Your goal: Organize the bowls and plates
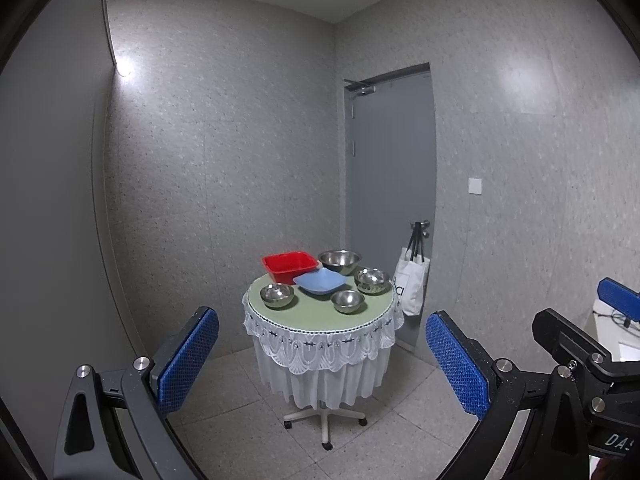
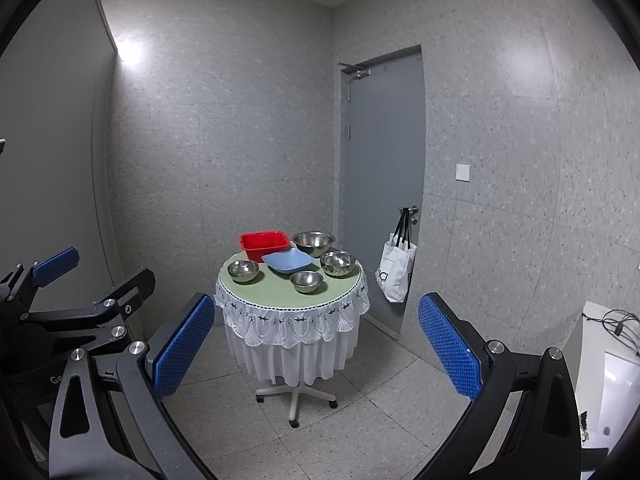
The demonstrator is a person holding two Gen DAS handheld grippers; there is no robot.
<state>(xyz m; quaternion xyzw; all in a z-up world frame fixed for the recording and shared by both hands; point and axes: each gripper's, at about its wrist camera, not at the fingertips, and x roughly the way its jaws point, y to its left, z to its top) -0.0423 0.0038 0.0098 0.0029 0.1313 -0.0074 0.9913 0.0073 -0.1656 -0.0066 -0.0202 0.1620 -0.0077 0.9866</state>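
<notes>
A small round table with a green top and white lace skirt stands a few steps ahead. On it sit a red plastic basin, a blue square plate and several steel bowls: a large one at the back, a ribbed one at the right, one at the left and one in front. My left gripper and my right gripper are both open, empty and well short of the table.
A grey door stands behind the table at the right, with a white tote bag on its handle. The table rests on a wheeled base. A white surface with cables lies at the far right. Tiled floor surrounds the table.
</notes>
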